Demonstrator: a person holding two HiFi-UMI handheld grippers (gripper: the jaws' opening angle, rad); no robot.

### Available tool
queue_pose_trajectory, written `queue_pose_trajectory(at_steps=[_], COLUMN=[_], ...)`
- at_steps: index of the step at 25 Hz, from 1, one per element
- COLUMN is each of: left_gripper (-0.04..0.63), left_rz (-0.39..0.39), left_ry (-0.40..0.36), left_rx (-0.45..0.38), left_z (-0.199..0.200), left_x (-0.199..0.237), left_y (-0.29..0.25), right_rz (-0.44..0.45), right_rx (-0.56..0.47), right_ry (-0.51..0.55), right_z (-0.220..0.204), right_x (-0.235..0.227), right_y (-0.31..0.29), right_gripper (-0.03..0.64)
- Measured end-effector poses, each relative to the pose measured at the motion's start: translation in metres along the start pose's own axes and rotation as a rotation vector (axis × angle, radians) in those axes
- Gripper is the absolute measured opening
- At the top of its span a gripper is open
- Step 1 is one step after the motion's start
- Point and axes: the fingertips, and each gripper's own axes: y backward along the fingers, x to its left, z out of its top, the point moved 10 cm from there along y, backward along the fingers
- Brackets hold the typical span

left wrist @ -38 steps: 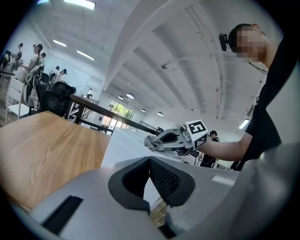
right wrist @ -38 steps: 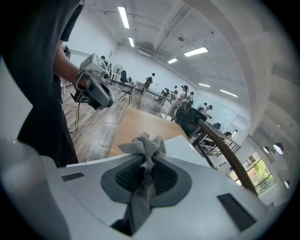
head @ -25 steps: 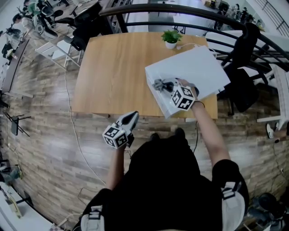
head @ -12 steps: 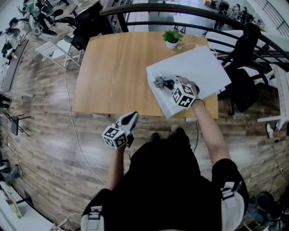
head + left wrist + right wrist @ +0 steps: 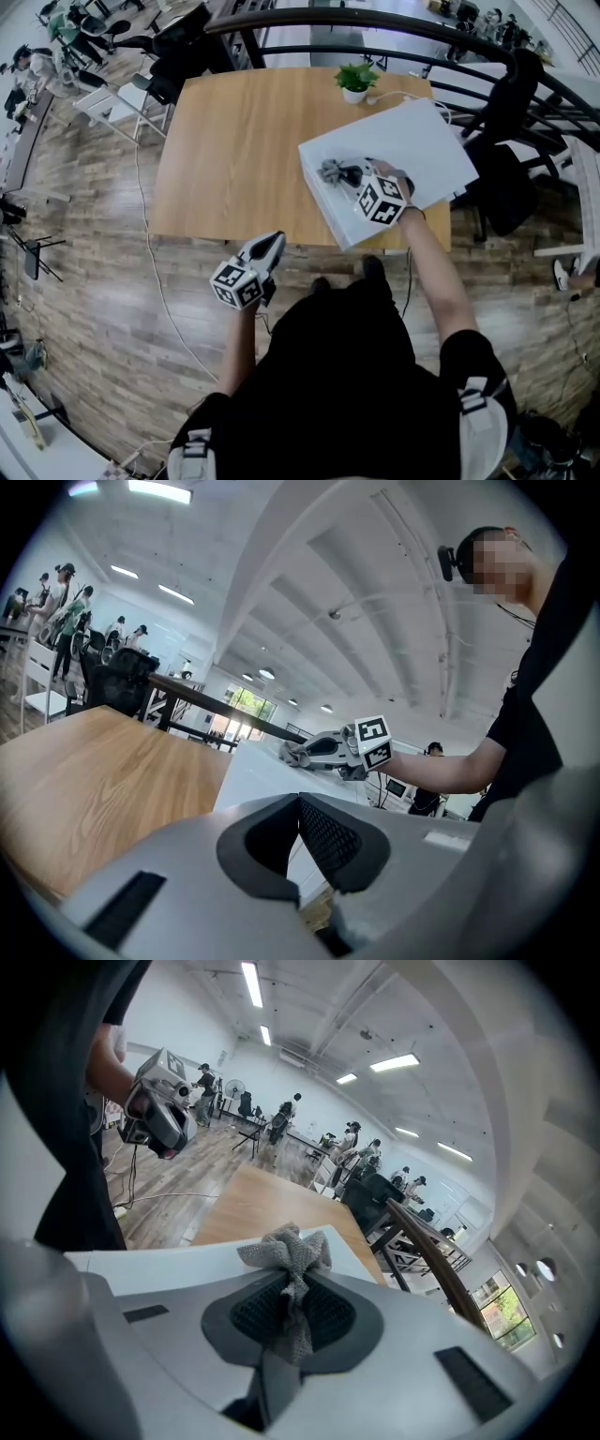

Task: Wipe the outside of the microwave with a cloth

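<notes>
Grey cloth (image 5: 329, 172) pinched in right tool (image 5: 343, 175) lies on the microwave (image 5: 417, 141); left tool (image 5: 273, 243) pressed together.

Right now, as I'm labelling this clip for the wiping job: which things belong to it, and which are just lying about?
Job: microwave; grey cloth; right gripper, shut on the cloth atop the microwave.
Lying about: potted plant on the table; left gripper, shut and empty, held off the table's near edge.
</notes>
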Motion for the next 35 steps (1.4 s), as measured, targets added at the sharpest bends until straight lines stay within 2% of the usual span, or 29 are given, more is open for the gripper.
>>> queue_pose_trajectory(at_steps=[7, 17, 35], left_gripper=[0.003, 0.002, 0.003], left_rz=[0.011, 0.059, 0.092], left_ry=[0.012, 0.017, 0.025], left_rx=[0.003, -0.017, -0.055], left_z=[0.009, 0.018, 0.024], left_x=[-0.014, -0.027, -0.058], left_y=[-0.028, -0.058, -0.122], right_rz=[-0.006, -0.035, -0.05], right_rx=[0.002, 0.062, 0.096], right_ry=[-0.031, -0.073, -0.075], right_z=[-0.035, -0.105, -0.186], right_x=[-0.032, -0.082, -0.141], right_y=[0.013, 0.044, 0.081], right_gripper=[0.035, 0.035, 0.035])
